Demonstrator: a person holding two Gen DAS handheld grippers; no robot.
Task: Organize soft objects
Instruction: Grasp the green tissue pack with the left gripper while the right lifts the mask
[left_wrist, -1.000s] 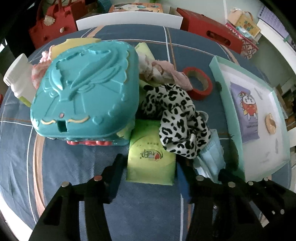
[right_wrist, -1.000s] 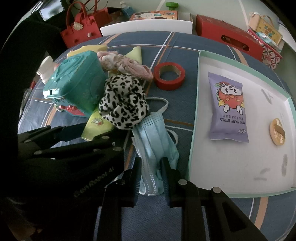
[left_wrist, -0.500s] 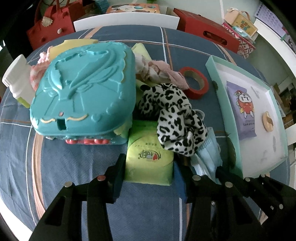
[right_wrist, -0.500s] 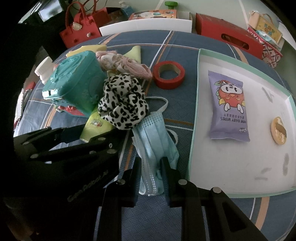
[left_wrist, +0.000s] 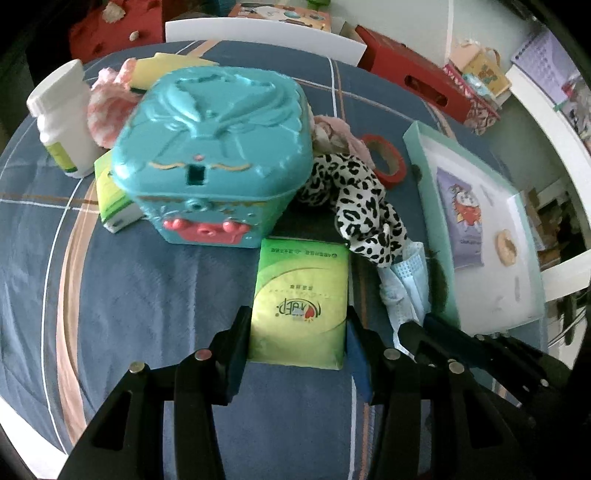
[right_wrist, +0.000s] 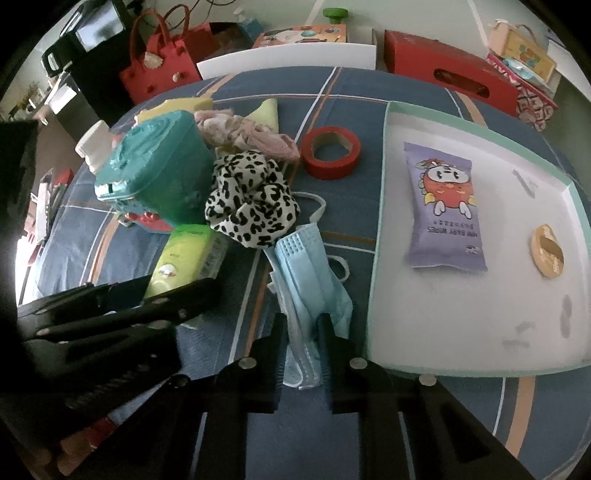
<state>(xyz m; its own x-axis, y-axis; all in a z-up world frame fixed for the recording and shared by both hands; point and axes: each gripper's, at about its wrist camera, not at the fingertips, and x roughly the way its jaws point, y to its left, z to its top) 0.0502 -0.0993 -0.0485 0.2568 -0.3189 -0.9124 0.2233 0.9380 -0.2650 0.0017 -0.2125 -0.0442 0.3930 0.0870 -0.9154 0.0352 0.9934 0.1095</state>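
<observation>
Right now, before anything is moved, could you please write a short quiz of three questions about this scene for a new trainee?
1. True or false: the right gripper is closed on the blue face mask.
2. Multiple choice: what lies between the fingers of the left gripper? A) the red tape roll B) the green tissue pack C) the leopard scrunchie
3. Fill in: the purple baby wipes pack lies inside the white ____ with the mint-green rim.

Key
1. True; both fingers pinch its near end.
2. B
3. tray
</observation>
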